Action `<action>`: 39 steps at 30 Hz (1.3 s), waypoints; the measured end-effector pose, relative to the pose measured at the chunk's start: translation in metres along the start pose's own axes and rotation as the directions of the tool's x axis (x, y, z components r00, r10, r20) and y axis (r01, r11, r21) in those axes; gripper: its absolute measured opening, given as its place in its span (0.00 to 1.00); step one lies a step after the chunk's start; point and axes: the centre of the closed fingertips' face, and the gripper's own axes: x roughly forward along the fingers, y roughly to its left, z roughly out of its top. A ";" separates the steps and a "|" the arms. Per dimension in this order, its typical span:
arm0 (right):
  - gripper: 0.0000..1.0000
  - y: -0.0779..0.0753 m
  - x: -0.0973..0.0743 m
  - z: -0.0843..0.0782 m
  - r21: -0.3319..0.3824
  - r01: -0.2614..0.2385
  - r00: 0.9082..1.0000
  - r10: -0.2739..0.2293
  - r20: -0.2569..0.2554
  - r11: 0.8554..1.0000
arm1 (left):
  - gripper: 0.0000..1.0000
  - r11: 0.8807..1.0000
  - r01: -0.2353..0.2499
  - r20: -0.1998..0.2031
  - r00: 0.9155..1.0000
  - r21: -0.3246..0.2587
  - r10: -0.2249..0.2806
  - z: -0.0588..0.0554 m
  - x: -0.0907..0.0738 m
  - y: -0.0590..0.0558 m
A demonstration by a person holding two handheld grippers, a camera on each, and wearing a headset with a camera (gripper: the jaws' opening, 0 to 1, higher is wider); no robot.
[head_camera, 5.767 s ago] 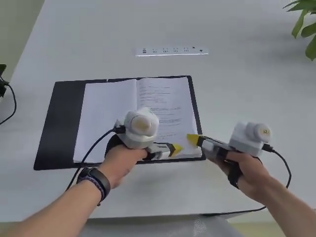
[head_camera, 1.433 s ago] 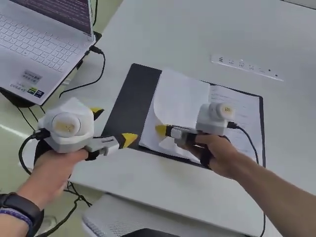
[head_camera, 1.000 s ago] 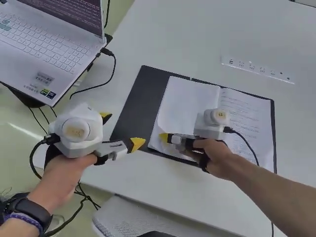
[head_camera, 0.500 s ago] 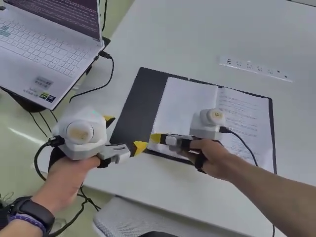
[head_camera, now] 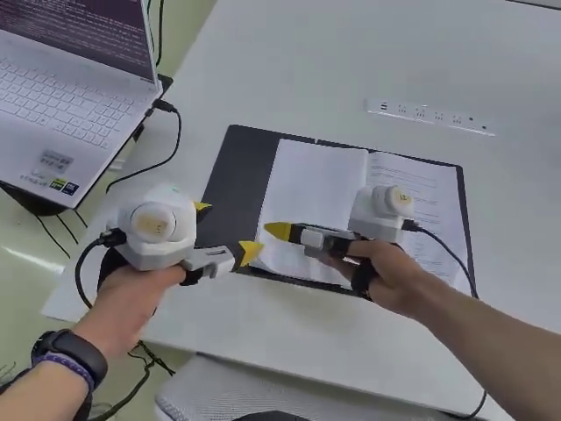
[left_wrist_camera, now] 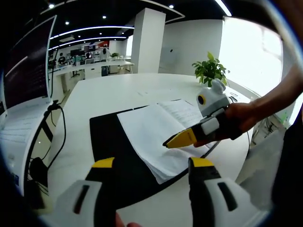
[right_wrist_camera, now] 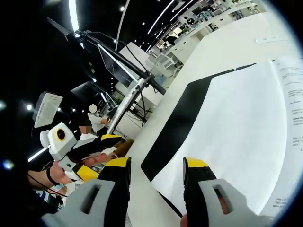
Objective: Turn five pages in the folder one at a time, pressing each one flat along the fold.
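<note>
L tongs [left_wrist_camera: 151, 163] apart, empty, hovering by near-left corner of folder [head_camera: 230, 175], R tongs [right_wrist_camera: 157, 163] apart too, empty, over lower edge of left page [head_camera: 311, 189], folder open flat on white surface [head_camera: 298, 61], laptop [head_camera: 61, 105] off to left.

One open folder [head_camera: 230, 180] lies on one white surface [head_camera: 289, 53]. Two sets of tongs are counted: the left tongs [head_camera: 226, 230] and the right tongs [head_camera: 279, 231]. There is also one laptop [head_camera: 61, 96], one power strip [head_camera: 429, 116] and one potted plant [left_wrist_camera: 209, 71].
</note>
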 end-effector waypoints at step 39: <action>0.36 -0.032 -0.110 0.013 0.023 0.165 0.976 -0.167 0.139 0.986 | 0.04 0.996 0.085 -0.165 0.982 -0.024 -0.087 -0.064 0.064 -0.024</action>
